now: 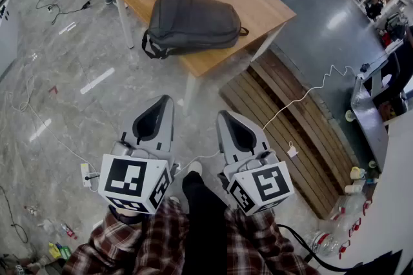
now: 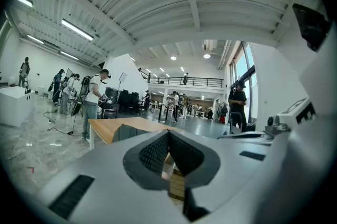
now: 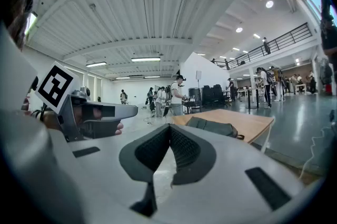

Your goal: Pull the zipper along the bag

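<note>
Backpack (image 1: 193, 25) is lying flat on the wooden table (image 1: 258, 2), well ahead of the person, so I'm reading this as the approach step, with nothing zipper-related happening yet. The left gripper (image 1: 162, 102) and right gripper (image 1: 224, 115) are both hanging close to the body over the floor, each clenched with its tips meeting and nothing pinched between them. I'm not making out the zipper from here, too small. Next move, I'm guessing: walking up to the table, spreading the jaws, one gripper bracing the bag while the other is going for the pull tab.
</note>
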The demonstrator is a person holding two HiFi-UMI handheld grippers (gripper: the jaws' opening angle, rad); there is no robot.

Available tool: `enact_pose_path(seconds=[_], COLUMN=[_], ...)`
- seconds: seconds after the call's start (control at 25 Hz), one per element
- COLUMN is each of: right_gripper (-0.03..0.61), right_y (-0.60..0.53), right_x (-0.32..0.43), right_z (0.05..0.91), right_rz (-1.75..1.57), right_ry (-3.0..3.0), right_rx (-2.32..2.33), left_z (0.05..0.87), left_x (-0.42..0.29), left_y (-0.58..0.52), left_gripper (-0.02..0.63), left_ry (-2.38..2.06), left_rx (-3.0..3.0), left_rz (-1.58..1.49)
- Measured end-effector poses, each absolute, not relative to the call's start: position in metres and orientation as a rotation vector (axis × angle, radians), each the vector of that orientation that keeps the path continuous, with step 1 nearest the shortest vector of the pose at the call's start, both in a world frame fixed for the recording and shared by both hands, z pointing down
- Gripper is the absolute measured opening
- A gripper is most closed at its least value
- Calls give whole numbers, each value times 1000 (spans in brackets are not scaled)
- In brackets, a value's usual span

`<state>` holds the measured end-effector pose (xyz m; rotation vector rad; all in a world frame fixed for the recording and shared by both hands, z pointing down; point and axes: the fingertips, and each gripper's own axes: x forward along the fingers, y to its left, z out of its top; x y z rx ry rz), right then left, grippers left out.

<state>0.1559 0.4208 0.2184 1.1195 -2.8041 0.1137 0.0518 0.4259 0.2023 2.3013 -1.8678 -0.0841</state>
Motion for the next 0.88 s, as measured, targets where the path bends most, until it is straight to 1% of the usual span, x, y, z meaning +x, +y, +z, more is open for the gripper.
enact_pose_path(seconds=[0.28, 0.48, 0.72, 0.88], right_gripper=[11, 11, 11, 11], right_y=[329, 285, 232, 174], right_x=[161, 155, 129, 90], right_z=[199, 204, 224, 234], right_rz=[89, 115, 185, 214], right_ry=[-2837, -2849, -2837, -2814], right_rx=[1065, 1020, 993, 1049], left_z=[187, 197, 212, 218], left_x=[63, 57, 33, -6], left_y=[341, 302, 245, 182], left_gripper=[11, 11, 11, 11], left_ry=[-1907, -1936, -1922, -1879], left_rx=[2292, 2249, 2227, 2262], left_rz=[-70, -29, 10, 30])
